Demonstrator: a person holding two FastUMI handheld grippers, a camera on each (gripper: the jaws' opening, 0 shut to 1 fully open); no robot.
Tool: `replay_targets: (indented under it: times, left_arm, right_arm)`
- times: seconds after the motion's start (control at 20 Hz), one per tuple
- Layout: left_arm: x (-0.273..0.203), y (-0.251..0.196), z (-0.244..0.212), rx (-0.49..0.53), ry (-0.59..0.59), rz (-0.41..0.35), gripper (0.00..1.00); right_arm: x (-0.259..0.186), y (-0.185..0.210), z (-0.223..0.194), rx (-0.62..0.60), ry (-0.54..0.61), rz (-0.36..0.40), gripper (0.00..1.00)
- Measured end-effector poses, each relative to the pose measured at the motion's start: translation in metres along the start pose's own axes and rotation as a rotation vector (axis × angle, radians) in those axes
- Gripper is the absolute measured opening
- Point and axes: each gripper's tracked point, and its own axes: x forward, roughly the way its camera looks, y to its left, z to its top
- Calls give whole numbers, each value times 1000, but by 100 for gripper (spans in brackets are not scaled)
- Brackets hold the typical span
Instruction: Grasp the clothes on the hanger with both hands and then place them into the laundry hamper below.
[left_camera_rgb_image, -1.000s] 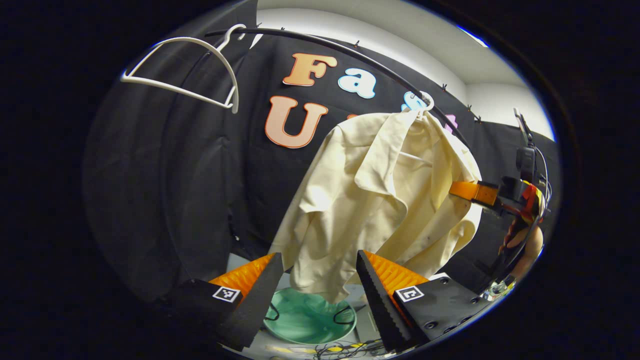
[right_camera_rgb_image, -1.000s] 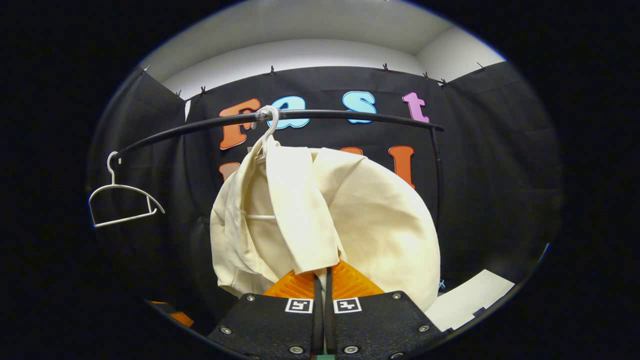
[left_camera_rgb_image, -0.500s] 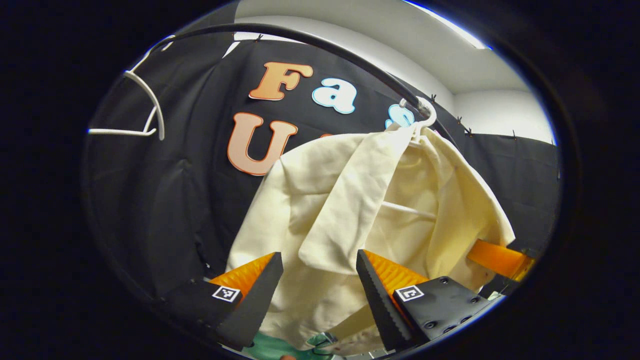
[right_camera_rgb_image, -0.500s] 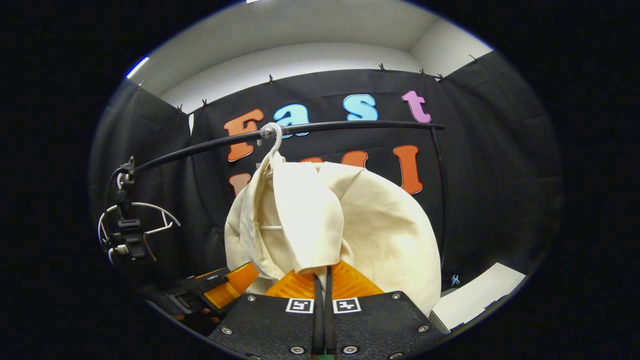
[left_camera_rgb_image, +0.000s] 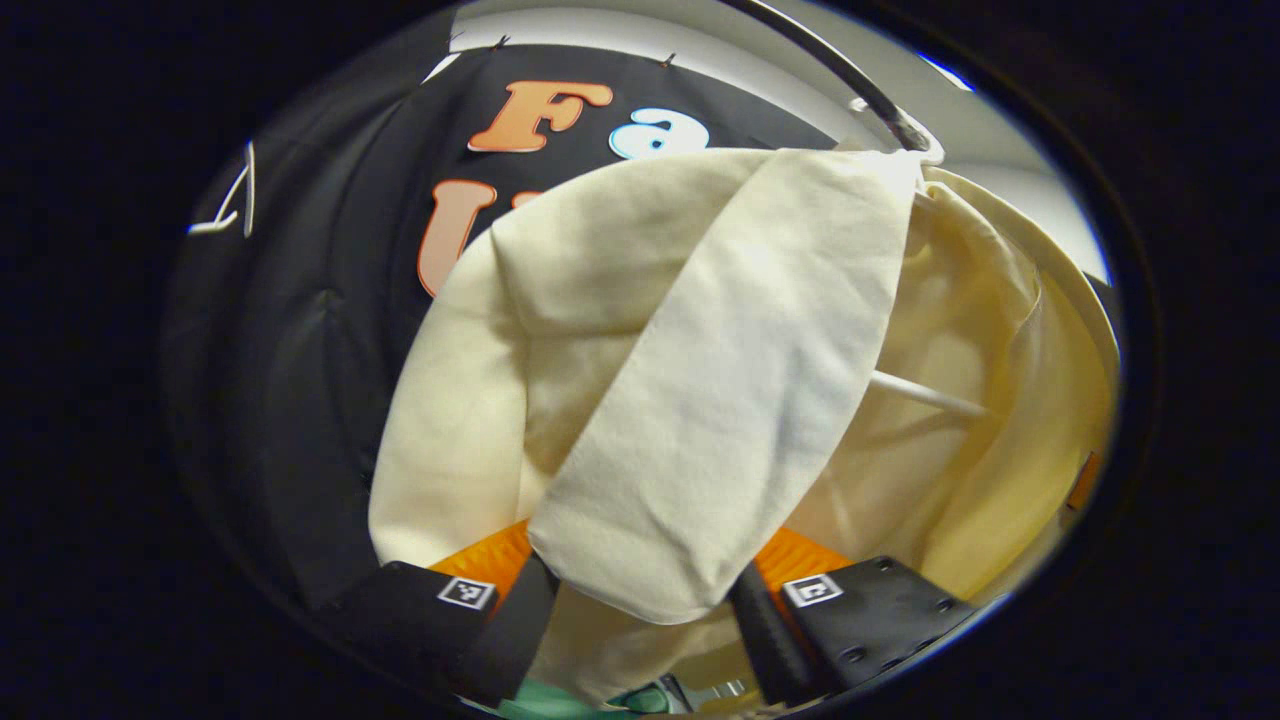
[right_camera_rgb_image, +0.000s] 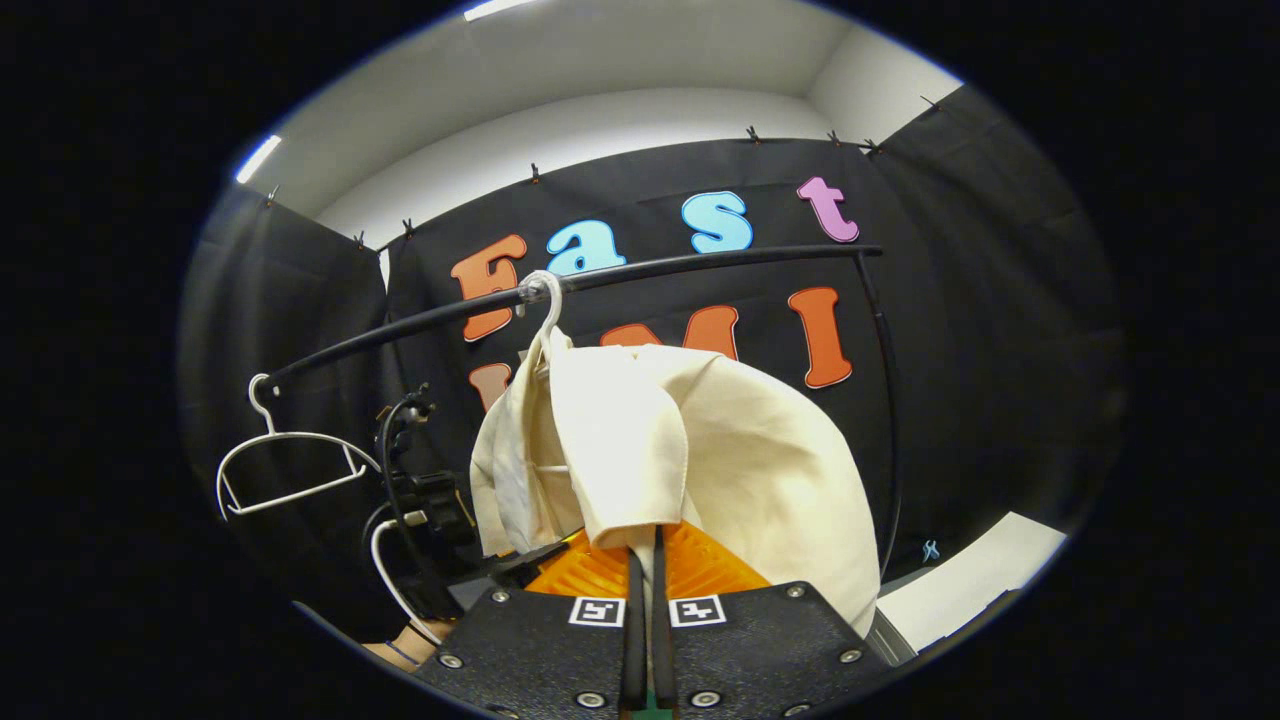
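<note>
A cream shirt (left_camera_rgb_image: 700, 380) hangs on a white hanger (left_camera_rgb_image: 925, 395) whose hook (right_camera_rgb_image: 545, 295) sits on the black rail (right_camera_rgb_image: 700, 268). My left gripper (left_camera_rgb_image: 640, 590) is open, and the shirt's front flap hangs down between its two fingers (left_camera_rgb_image: 510, 620), covering their tips. My right gripper (right_camera_rgb_image: 645, 565) is shut on the shirt's lower front edge (right_camera_rgb_image: 630, 500). The left gripper's body (right_camera_rgb_image: 430, 500) with its cable sits at the shirt's left side in the right gripper view. A strip of the green hamper (left_camera_rgb_image: 560, 705) peeks out below the shirt.
An empty white hanger (right_camera_rgb_image: 290, 470) hangs further left on the same rail. The rail's upright post (right_camera_rgb_image: 888, 420) stands just right of the shirt. A white surface (right_camera_rgb_image: 970, 580) lies low on the right. A hand (right_camera_rgb_image: 400, 650) holds the left gripper.
My left gripper has moved in close to the shirt, so the front flap now hangs between its open fingers. My right gripper has stayed shut on the shirt's edge.
</note>
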Motion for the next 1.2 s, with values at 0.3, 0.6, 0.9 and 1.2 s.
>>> replay_targets:
  times: [0.3, 0.6, 0.9, 1.2]
  left_arm:
    - [-68, 47, 81, 98, -210, 153, 7]
    - [-128, 71, 164, 134, -342, 195, 5]
    - [-141, 61, 230, 257, -445, 217, 7]
    - [-147, 43, 265, 366, -487, 209, 9]
  right_arm:
    - [27, 4, -43, 70, 127, 66, 2]
    - [37, -36, 8, 50, 42, -33, 0]
    - [38, -86, 128, -103, -149, -156, 0]
    - [40, -86, 214, -318, -270, -184, 0]
